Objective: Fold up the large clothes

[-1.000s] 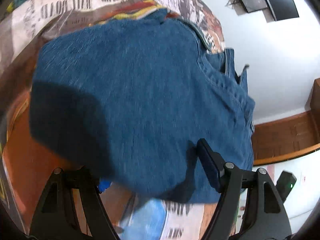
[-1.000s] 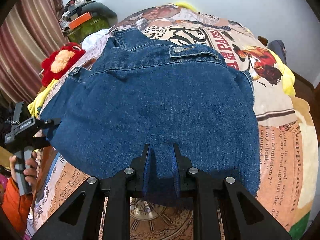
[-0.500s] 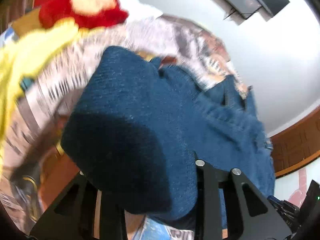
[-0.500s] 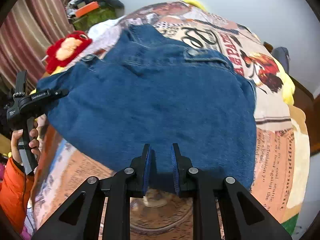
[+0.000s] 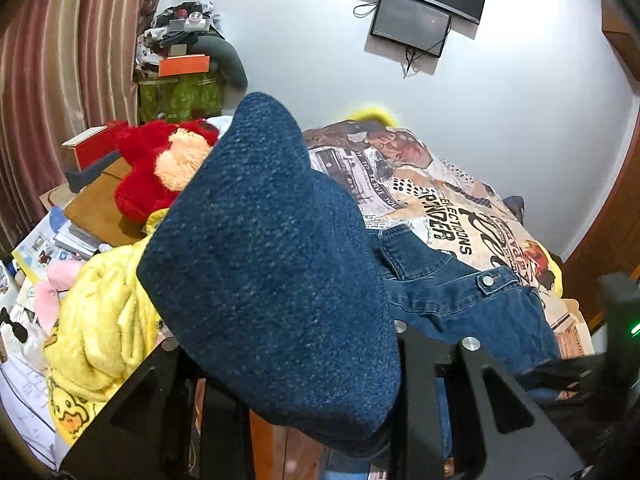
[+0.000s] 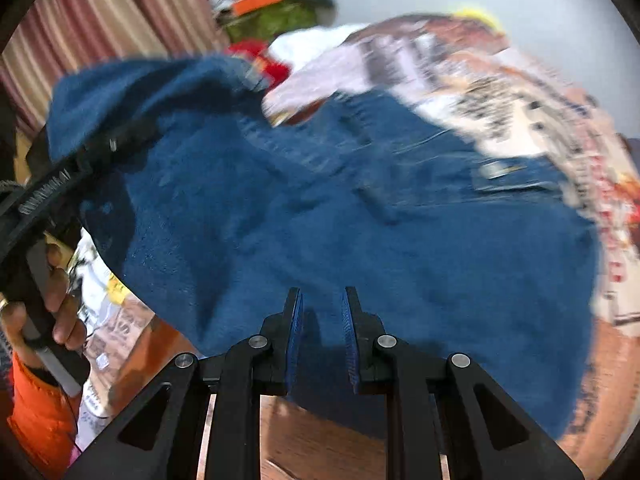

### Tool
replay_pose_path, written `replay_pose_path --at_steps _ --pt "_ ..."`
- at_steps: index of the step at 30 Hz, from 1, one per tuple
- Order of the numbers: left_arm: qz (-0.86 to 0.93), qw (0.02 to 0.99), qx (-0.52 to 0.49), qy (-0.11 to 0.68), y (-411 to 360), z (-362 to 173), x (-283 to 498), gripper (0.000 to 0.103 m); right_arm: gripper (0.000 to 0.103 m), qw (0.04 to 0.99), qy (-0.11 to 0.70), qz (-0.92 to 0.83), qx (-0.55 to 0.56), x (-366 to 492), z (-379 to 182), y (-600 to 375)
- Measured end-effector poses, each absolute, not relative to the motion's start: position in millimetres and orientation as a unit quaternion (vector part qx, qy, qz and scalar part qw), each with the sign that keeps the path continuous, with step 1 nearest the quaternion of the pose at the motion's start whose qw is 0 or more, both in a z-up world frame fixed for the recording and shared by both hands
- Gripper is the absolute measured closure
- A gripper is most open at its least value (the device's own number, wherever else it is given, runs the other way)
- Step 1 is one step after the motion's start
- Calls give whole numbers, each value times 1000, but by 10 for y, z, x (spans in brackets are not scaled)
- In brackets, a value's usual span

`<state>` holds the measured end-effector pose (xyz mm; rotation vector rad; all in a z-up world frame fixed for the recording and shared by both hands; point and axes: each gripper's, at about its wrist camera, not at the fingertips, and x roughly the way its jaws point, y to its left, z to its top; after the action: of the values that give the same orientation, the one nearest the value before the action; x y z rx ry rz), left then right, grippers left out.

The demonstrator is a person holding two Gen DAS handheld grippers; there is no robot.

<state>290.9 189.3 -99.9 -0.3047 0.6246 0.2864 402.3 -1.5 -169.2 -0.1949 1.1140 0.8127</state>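
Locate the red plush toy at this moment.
In the left wrist view the red plush toy sits at left, behind the lifted denim jacket, above the yellow blanket and below the green bag.

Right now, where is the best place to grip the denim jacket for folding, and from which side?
Probably the near hem of the denim jacket, from the bed's near edge: it is a thick, straight edge. Both grippers, left and right, pinch it there.
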Motion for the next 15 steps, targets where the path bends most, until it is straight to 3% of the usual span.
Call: replay_pose_path --at_steps 6,15 --pt "145 925 -129 327 1790 -1143 3004 74 88 741 559 366 -68 4038 -2122 197" --pt "131 942 -60 302 1280 -853 3222 74 88 732 584 351 -3 4269 -1873 -502"
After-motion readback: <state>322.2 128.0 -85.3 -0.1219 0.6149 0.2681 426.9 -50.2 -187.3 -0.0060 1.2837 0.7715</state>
